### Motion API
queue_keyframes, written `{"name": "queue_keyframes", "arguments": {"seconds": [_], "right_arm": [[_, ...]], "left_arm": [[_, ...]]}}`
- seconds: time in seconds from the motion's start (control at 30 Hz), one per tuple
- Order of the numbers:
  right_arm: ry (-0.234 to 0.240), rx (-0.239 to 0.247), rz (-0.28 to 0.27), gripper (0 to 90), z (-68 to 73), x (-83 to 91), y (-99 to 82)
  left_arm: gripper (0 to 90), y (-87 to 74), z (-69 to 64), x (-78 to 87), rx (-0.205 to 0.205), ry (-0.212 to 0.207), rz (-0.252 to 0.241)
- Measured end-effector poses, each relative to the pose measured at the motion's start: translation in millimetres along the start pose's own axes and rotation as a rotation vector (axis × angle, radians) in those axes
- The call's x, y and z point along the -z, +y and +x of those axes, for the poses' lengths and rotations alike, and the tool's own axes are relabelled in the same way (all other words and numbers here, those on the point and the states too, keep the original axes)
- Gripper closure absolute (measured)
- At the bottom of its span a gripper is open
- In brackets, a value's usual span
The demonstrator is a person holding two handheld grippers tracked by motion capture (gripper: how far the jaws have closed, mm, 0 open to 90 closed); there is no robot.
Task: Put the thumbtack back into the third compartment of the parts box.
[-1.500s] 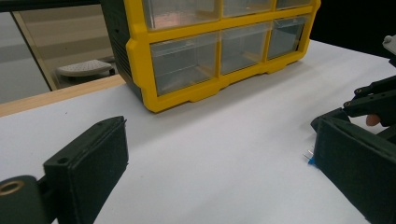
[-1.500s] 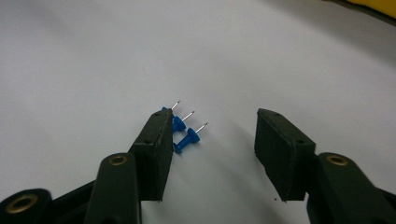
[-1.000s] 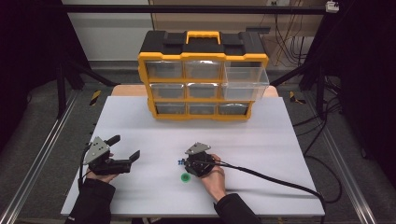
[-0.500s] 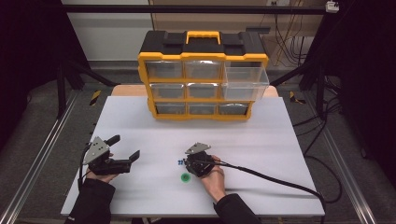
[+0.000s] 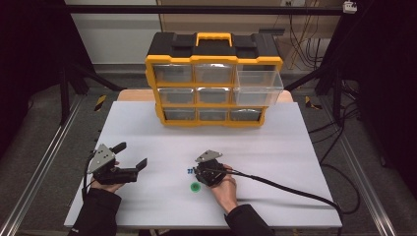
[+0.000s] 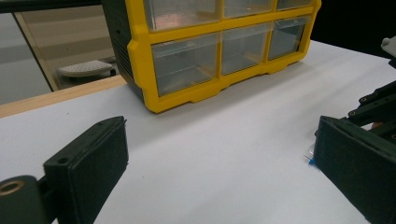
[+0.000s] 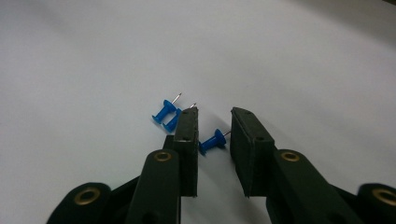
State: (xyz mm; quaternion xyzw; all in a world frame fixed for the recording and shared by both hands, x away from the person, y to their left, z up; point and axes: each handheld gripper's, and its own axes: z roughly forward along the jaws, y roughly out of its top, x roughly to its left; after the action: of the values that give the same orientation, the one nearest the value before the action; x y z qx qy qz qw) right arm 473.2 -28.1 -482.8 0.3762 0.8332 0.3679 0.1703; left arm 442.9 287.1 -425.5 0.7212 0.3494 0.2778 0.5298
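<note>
White tabletop (image 5: 305, 147) filled the centre of the high view, dark floor and frame rails round it. Yellow drawer cabinet (image 5: 214, 81) stood at upper centre, its top-right drawer (image 5: 259, 87) pulled forward; clear drawers, contents not readable.

Left gripper (image 5: 132, 154) lay at lower left of the high view, resting in the hand, jaws spread wide with bare table between them. Nothing held. Left gripper view confirmed: both black pads far apart, cabinet beyond.

Right gripper (image 7: 214, 125) sat at lower centre of the high view, pointed toward a small blue cluster. Its jaws had just been closing, then eased a touch wider. In the right gripper view one blue pushpin (image 7: 213, 142) lay between the pads, head toward the left pad, needle tip toward the right. Whether the pads pressed on it could not be told; a slim gap seemed to remain. Two more pushpins (image 7: 166, 115) lay just beside the left pad, at centre left of that frame. Green disc (image 5: 195, 187) lay on the table near the hand, below the pins.

Handling, as judged: pin is very light, hard plastic, small and smooth, likely to roll or flick away under an off-centre squeeze. Best hold across the waisted plastic head, not the thin steel needle, which would slip and pivot.
</note>
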Motion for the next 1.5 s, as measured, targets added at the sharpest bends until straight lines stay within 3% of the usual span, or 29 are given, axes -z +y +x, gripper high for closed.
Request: {"name": "queue_keyframes", "arguments": {"seconds": [0.23,0.27,0.43,0.63,0.87,0.97,1.37,1.5], "right_arm": [[0.001,-0.011,0.009,74.2,-0.6,1.1,0.1],[-0.004,-0.03,0.007,74.2,0.5,0.6,0.5],[-0.006,-0.026,0.01,69.0,0.0,1.4,-0.2],[-0.022,-0.021,0.017,75.7,-0.5,2.6,-0.3],[-0.017,-0.027,0.015,75.6,-1.5,2.5,-0.5],[-0.041,-0.024,0.013,68.4,-1.4,3.1,-1.5],[-0.024,-0.06,-0.01,64.1,-1.9,1.1,-2.7],[-0.039,-0.05,-0.004,71.4,-1.8,2.1,-3.2]], "left_arm": [[2.4,0.2,0.2,0.3,0.001,0.0,-0.002],[2.4,0.2,0.1,0.3,0.001,0.0,-0.001],[2.4,0.2,0.2,0.3,0.002,0.001,-0.002],[2.4,0.2,0.1,0.2,0.002,0.001,-0.002],[2.4,0.3,0.2,0.4,0.002,0.001,-0.001],[2.4,0.3,0.3,0.6,0.003,0.001,-0.002],[2.4,-0.2,0.1,-0.6,0.0,-0.001,0.004],[2.5,0.0,0.3,-0.3,0.001,-0.001,0.001]]}}
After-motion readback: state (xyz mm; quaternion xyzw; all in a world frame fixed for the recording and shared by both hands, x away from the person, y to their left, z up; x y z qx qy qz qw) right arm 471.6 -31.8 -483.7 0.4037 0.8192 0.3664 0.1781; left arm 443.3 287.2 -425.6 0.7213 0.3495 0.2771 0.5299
